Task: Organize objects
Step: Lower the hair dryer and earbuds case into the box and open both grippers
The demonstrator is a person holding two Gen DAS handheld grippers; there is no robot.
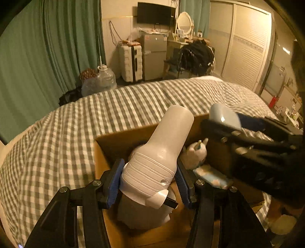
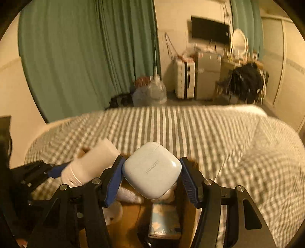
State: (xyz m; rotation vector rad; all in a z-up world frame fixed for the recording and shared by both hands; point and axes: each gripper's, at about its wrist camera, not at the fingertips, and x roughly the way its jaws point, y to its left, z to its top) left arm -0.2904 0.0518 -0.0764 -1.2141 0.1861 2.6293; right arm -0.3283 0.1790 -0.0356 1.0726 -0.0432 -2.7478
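Bed (image 1: 133, 99) w/ grey-white check cover fills mid scene in both views; green curtain (image 1: 47, 47) far left, wardrobe w/ slatted sliding doors (image 1: 246, 47) far right; fridge (image 1: 154, 55), white suitcase (image 1: 131, 63), wall TV (image 1: 156, 13), clear water jug (image 1: 104, 80) along far wall.

Cardboard box (image 1: 103, 152) sits on bed at near edge, open top; holds white plush toy (image 1: 196, 152) twd right side and a pale blue patterned packet (image 1: 209, 175) lying just beside plush, nearer cam; more white soft stuff lower in box, can't ID.

Left gripper (image 1: 149, 175): blue pads clamped on ribbed waist of white bottle-shaped item (image 1: 162, 148); item tilted, wide neck pointing far-right, held above box interior; a second whitish body shows under it in box, contact unclear.

Right gripper (image 2: 151, 176): pads pressed on both sides of white earbud case (image 2: 152, 169), "HUAWEI" readable on lid; case held corner-down over box, above blue packet (image 2: 164, 219); in left wrist view same gripper (image 1: 225, 122) comes in from right, case over far-right box rim.

Right wrist view is motion-blurred on bed and bkgd; white bottle-shaped item (image 2: 91, 162) visible at left there, w/ left gripper's blue finger (image 2: 57, 169) on it.
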